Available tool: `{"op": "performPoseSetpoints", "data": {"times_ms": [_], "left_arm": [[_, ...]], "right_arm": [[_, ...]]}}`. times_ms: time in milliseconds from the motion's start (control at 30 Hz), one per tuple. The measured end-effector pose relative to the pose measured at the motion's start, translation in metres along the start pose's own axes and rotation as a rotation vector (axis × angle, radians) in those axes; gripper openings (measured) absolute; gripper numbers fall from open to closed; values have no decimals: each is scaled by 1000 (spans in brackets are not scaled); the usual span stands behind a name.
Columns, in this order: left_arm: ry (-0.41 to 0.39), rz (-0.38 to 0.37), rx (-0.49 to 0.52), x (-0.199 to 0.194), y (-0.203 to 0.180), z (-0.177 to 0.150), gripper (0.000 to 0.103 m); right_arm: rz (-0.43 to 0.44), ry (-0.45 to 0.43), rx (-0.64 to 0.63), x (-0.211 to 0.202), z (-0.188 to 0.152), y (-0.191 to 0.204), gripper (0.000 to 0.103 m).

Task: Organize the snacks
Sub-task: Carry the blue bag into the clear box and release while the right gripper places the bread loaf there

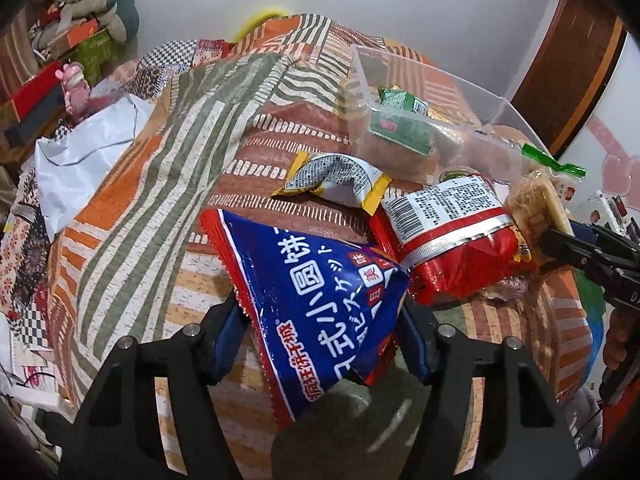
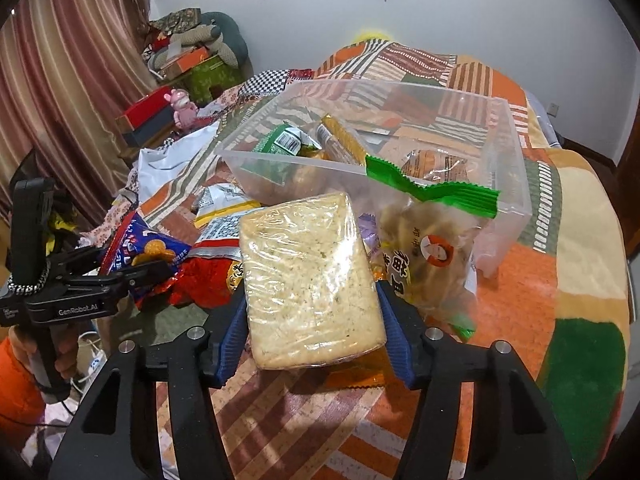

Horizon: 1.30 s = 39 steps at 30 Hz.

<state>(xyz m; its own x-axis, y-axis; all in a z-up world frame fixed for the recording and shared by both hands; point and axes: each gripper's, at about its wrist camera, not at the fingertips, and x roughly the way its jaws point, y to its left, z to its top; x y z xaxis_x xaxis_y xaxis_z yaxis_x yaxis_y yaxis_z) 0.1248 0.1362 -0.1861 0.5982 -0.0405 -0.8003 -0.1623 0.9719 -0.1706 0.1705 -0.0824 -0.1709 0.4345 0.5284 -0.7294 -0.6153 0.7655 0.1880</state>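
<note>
My left gripper (image 1: 320,332) is shut on a blue biscuit bag (image 1: 316,292), its pads pressing both sides of the bag's lower part. My right gripper (image 2: 314,332) is shut on a clear-wrapped block of pale crackers (image 2: 308,276), held just in front of the clear plastic box (image 2: 516,168). Inside the box lie green and orange snack packs. On the patchwork blanket in front of the box sit a red bag (image 1: 452,240), a yellow-and-white bag (image 1: 336,176) and a clear bag with a green seal (image 2: 428,240). The left gripper also shows at the left of the right wrist view.
The snacks lie on a bed covered by an orange, green and brown patchwork blanket (image 1: 160,184). A white plastic bag (image 1: 84,156) lies at the left. Beyond it are stacked boxes (image 2: 148,116), a pink toy (image 2: 182,108) and a striped curtain (image 2: 60,80).
</note>
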Motion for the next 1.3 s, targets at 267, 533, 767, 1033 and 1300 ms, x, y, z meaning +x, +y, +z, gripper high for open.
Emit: {"op": "performPoseSetpoints", "data": {"times_ms": [267, 533, 767, 1033, 1300], "left_arm": [[-61, 11, 23, -24, -9, 7, 65], [-122, 19, 46, -48, -15, 21, 64], [-196, 17, 60, -70, -20, 40, 64], [-263, -15, 92, -80, -41, 73, 64], [-301, -43, 136, -68, -69, 109, 65]], "right_arm": [[16, -55, 17, -21, 4, 2, 52], [16, -116, 37, -36, 14, -1, 52], [3, -190, 43, -55, 26, -6, 52], [-41, -284, 47, -73, 49, -17, 52], [-98, -342, 61, -80, 72, -38, 52]]}}
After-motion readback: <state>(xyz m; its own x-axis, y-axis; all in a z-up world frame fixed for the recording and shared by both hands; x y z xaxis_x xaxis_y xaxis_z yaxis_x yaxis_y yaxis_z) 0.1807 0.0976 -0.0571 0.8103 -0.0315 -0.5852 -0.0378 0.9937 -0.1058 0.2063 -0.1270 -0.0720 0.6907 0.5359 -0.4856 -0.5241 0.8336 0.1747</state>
